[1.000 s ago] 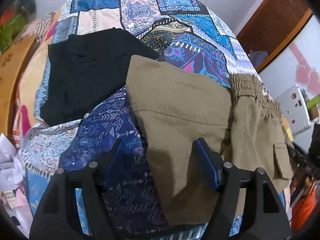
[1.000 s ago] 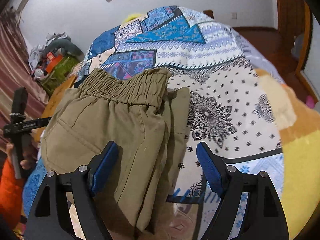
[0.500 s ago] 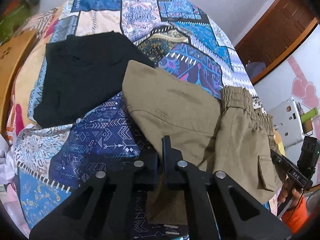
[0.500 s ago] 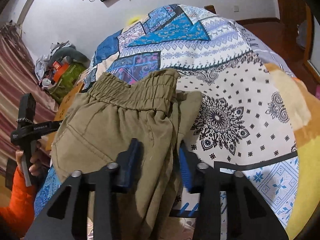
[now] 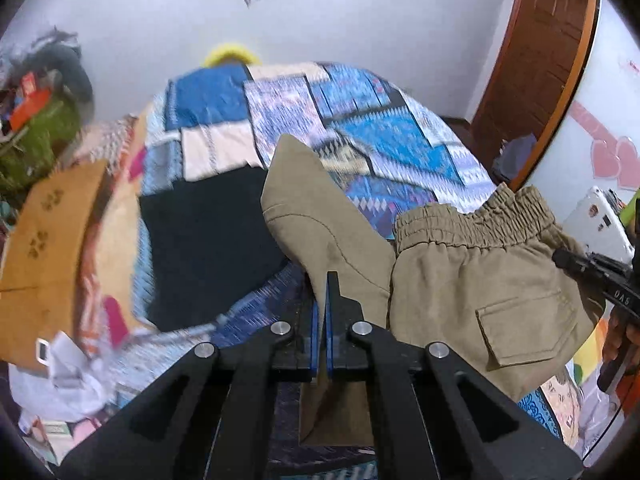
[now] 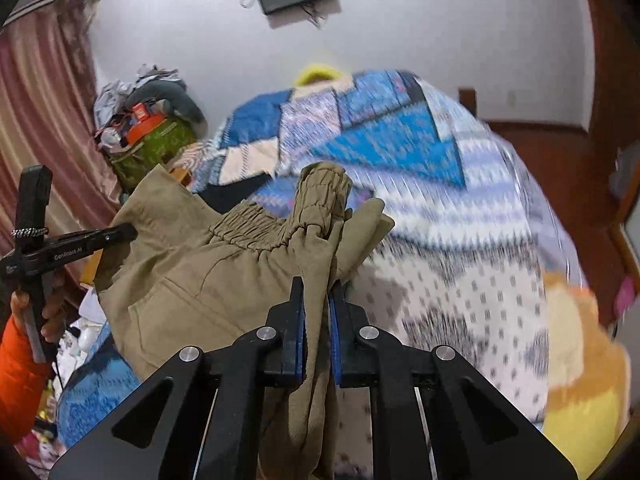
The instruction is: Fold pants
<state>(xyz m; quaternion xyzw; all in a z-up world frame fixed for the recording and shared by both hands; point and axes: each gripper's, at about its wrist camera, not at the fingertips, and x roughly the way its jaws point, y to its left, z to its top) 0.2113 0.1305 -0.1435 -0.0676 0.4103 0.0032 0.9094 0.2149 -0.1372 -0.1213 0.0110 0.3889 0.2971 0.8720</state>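
Note:
Olive-khaki pants [image 5: 472,272] with an elastic waistband and a flap pocket hang lifted over the patchwork quilt [image 5: 380,136]. My left gripper [image 5: 322,292] is shut on the thin edge of the folded leg [image 5: 308,208], which rises to a point behind the fingertips. In the right wrist view, my right gripper [image 6: 316,292] has its jaws closing tight on a bunched fold of the pants [image 6: 192,272] just below the gathered waistband [image 6: 256,220], and the blue pads press on the cloth. Fabric droops down between the black arms.
A black garment [image 5: 208,240] lies flat on the quilt left of the pants. A brown board [image 5: 44,248] borders the bed's left side. A hand in an orange sleeve [image 6: 20,380] holds the other gripper. Clutter [image 6: 148,128] is piled by the curtain; a wooden door [image 5: 544,72] stands right.
Both grippers went from open to shut on the pants and have risen, lifting the cloth off the quilt. The views now tilt up to show the wall.

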